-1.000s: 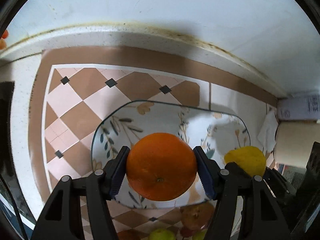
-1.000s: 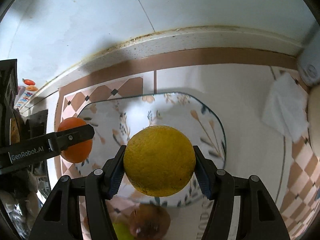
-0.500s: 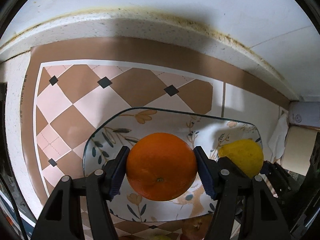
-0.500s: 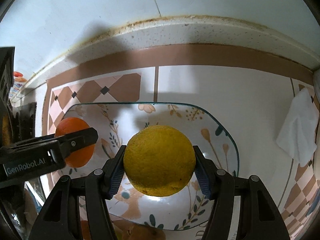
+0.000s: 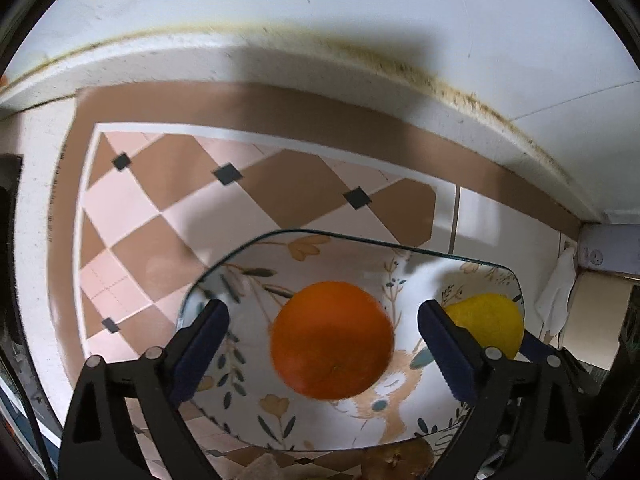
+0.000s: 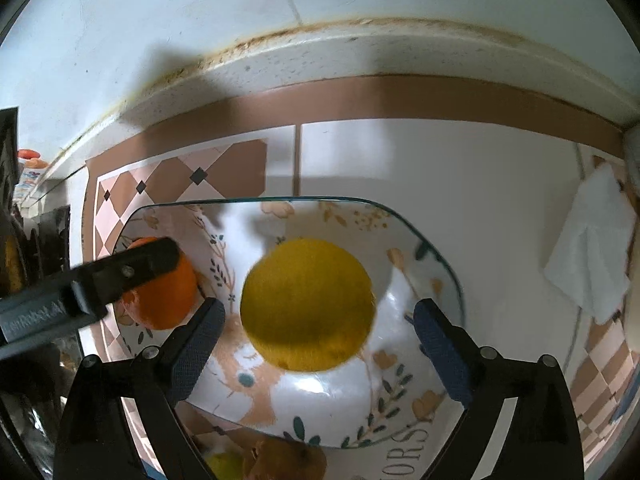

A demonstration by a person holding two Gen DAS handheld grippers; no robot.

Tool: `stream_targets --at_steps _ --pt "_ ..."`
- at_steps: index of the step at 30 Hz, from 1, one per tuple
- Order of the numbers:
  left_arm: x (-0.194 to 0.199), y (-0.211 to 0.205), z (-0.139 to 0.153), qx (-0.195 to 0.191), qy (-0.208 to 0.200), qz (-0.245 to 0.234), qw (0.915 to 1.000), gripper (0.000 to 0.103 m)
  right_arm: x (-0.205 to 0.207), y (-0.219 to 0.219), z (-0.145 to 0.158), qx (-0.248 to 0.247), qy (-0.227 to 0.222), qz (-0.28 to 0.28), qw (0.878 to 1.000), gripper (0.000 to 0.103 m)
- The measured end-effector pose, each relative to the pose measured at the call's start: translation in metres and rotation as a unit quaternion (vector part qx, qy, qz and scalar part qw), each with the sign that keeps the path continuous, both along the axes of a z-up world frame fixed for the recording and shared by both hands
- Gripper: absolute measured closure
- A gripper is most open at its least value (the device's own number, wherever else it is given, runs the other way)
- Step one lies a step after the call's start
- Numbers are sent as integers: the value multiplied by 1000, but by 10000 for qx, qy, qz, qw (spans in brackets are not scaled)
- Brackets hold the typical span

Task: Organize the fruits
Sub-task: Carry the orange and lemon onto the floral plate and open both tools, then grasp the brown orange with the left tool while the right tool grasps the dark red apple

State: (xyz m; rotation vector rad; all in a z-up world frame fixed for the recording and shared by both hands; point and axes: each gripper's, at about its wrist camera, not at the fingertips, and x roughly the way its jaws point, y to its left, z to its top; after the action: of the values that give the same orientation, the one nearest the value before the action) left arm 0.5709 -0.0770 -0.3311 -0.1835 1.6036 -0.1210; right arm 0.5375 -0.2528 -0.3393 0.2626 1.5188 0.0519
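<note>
Half a second before, each gripper had been clamped on a fruit; by this moment both had let go. The left gripper (image 5: 323,338) stood with its jaws spread wide, clear space showing on either side of the orange (image 5: 332,340), which was motion-blurred between them over the left part of the floral plate (image 5: 280,240). The right gripper (image 6: 319,334) was likewise parted, its pads apart from the yellow citrus (image 6: 307,305), also blurred, over the middle of the plate (image 6: 448,272). The blur suggested both fruits were dropping or just settling, so whether they were already at rest could not be told. For the task, this looked like two fruits delivered onto the plate together, the placing step all but done.

In the right wrist view the orange (image 6: 168,300) lay to the left of the yellow fruit, partly behind a finger (image 6: 132,268) of the left gripper, the two fruits near but not seen touching. Beyond the plate's near edge, more fruit showed dimly: a brownish one (image 6: 288,460) and a greenish one (image 6: 224,466) below it, probably still to be sorted. A white cloth (image 6: 592,248) lay to the right on the tiled counter (image 5: 168,208), well apart from the plate, and the wall (image 5: 320,8) rose at the far side. The likeliest trouble was a round fruit rolling toward the plate's rim, or the open fingers nudging one on withdrawal.
</note>
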Motion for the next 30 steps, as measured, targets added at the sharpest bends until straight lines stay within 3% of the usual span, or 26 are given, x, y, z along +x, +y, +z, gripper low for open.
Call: stream_targets --at_steps 4,9,18,27,30 --pt "-19 4 22 459 -394 -164 9980 6 -17 -1 25 -383 -246 24 9990 6" --pt "-62 9 51 935 -873 -328 9912 6 -52 2 52 -518 -429 46 9977 6" --pt "-133 32 98 990 -1434 -366 9840 6 -127 17 99 -658 -924 88 9935 6" --pt "-180 22 155 1060 -1979 -485 9733 6 -187 22 160 -774 -1577 112 9844 6" --pt "-197 20 170 1053 -2103 -509 9706 6 -203 21 175 -609 -1676 57 9840 6"
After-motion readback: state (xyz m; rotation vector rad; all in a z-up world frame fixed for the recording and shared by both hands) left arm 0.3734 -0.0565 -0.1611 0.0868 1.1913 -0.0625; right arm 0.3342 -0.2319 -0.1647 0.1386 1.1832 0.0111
